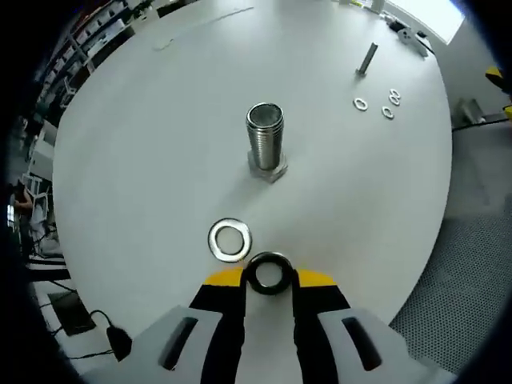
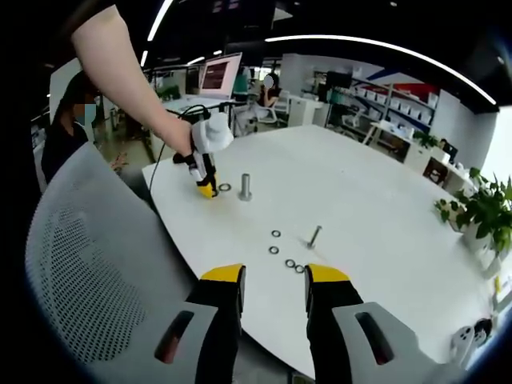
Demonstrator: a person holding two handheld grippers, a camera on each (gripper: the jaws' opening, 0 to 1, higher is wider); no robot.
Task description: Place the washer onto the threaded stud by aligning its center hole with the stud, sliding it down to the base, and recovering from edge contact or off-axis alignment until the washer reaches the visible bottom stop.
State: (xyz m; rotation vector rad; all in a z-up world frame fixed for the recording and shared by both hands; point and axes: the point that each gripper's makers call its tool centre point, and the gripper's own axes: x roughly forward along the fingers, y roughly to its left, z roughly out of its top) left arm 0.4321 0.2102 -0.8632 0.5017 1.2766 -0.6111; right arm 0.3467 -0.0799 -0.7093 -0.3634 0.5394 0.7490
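Up close in the left gripper view, the left gripper (image 1: 269, 276) is clamped on a dark washer (image 1: 268, 272), pinched edge-on between its yellow tips at 6 o'clock. A second, lighter washer (image 1: 230, 240) lies flat on the white table (image 1: 144, 160) just beside it, toward 10 o'clock of the held one. The stud (image 1: 265, 142) stands upright on its hex base near the middle, at 12 o'clock from the tips and clearly apart from them. Toward 1 o'clock, far off, lie 4 small washers (image 1: 376, 104) and a thin bolt (image 1: 366, 59).

Over in the right gripper view, the right gripper (image 2: 274, 282) rises at 6 o'clock with its jaws parted and nothing between them, above the table edge (image 2: 200, 264). Just past the tips sit the small washers (image 2: 284, 252) and bolt (image 2: 314, 236). At 11 o'clock a hand brings the left gripper (image 2: 205, 180) down to the table, with the light washer (image 2: 225, 188) and stud (image 2: 245, 186) beside it. A grey mesh chair (image 2: 80, 272) fills 8 o'clock.
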